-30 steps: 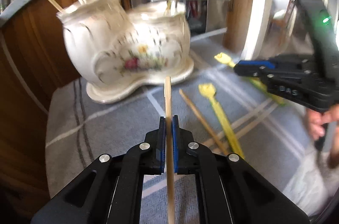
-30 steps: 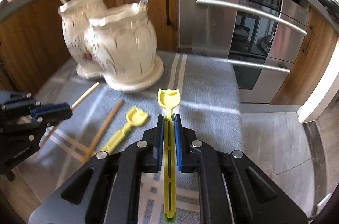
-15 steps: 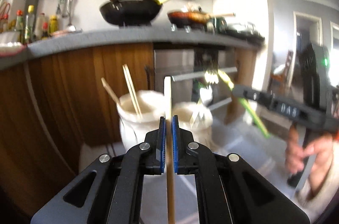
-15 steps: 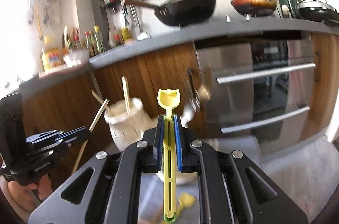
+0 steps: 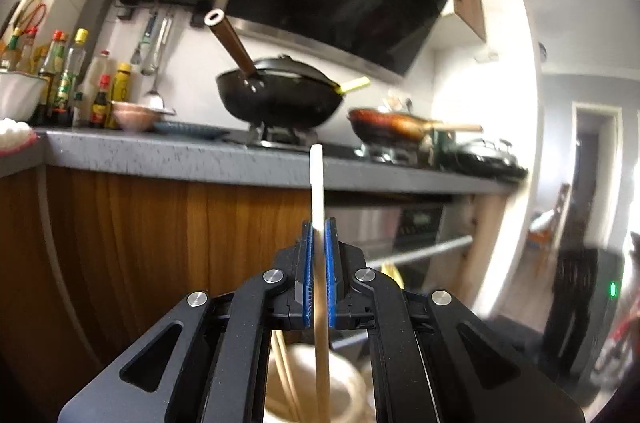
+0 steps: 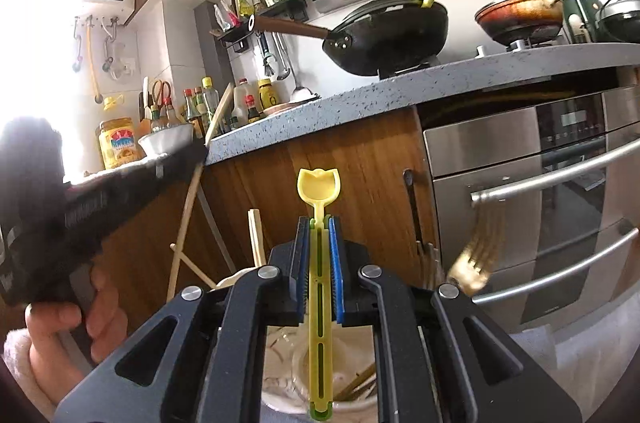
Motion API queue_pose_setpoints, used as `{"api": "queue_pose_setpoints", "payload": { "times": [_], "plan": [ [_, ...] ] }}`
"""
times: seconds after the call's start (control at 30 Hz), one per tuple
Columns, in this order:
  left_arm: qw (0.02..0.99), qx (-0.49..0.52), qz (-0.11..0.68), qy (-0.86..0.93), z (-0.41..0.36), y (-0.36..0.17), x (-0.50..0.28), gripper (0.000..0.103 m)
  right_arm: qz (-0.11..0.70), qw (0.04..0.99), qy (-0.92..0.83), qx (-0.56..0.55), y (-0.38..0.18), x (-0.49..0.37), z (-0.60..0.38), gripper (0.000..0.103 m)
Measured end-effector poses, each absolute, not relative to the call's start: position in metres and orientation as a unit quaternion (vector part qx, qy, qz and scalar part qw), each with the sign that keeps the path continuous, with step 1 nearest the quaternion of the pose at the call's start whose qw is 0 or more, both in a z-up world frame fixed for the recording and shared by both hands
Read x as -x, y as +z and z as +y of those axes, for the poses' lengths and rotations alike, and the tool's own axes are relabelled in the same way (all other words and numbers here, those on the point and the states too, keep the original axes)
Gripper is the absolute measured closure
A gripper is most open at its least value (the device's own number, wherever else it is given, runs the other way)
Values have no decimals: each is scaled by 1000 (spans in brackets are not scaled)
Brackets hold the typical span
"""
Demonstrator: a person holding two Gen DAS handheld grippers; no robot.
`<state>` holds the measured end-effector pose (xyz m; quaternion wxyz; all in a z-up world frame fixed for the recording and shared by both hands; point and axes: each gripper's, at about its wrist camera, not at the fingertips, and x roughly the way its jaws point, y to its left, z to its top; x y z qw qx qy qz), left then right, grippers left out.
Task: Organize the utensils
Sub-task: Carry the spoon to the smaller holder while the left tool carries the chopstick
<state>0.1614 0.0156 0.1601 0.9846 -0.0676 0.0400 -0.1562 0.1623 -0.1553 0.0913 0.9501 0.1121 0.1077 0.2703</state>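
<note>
My left gripper [image 5: 318, 235] is shut on a wooden chopstick [image 5: 317, 191] that stands upright, its lower end over the mouth of a white ceramic holder [image 5: 352, 391] with other chopsticks in it. My right gripper [image 6: 319, 231] is shut on a yellow plastic utensil [image 6: 319, 183], held upright with its lower end over the open mouth of a white ceramic holder [image 6: 288, 399]. The left gripper [image 6: 100, 199] and its chopstick [image 6: 188, 211] show at the left of the right wrist view.
Gold forks [image 6: 476, 263] stick out of a holder at the right. Behind are a wooden cabinet front [image 6: 360, 175], a steel oven [image 6: 540, 191] and a grey countertop [image 5: 180, 155] with woks and bottles.
Both grippers have lifted their utensils off the cloth, tilted them upright and moved over the holders, which now sit below the fingers.
</note>
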Motion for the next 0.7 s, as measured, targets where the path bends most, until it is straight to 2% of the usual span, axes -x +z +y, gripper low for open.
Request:
{"api": "queue_pose_setpoints", "payload": {
  "times": [0.33,0.7],
  "plan": [
    [990,32,-2,-138,-5,138,-181,97,97,960,260,-42,66,-169,-134,94],
    [990,-4,20,-142,-4,120,-150,96,69,965,253,-21,57,-165,-127,94]
  ]
}}
